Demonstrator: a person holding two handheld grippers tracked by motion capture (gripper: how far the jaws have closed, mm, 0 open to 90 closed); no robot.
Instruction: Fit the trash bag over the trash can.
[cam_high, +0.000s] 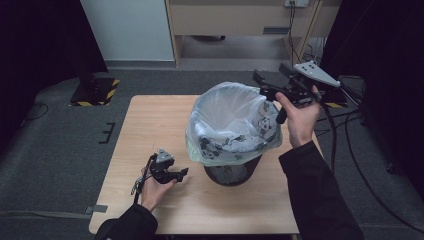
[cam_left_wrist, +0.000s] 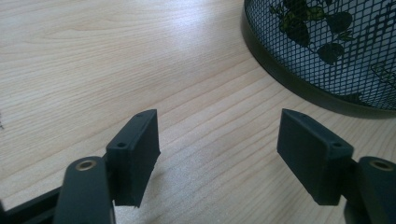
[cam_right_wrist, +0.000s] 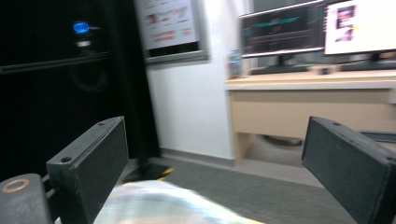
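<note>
A black mesh waste bin (cam_high: 232, 172) stands right of the middle of the wooden table (cam_high: 155, 125). It is lined with a clear bag (cam_high: 232, 120) printed with a dark leafy pattern. My left gripper (cam_high: 182, 173) rests low over the table just left of the bin's foot. In the left gripper view it (cam_left_wrist: 219, 154) is open, with bare wood between the jaws and the bin's mesh wall (cam_left_wrist: 327, 56) ahead on the right. My right gripper (cam_high: 261, 84) hovers above the bag's far right rim. Its jaws (cam_right_wrist: 215, 172) are open and hold nothing, with the blurred bag (cam_right_wrist: 159, 205) below them.
A stand with a yellow-and-black striped base (cam_high: 95, 90) sits on the floor beyond the table's left corner. Cables (cam_high: 350, 140) trail over the floor on the right. A wooden desk (cam_right_wrist: 308, 102) with monitors stands against the far wall.
</note>
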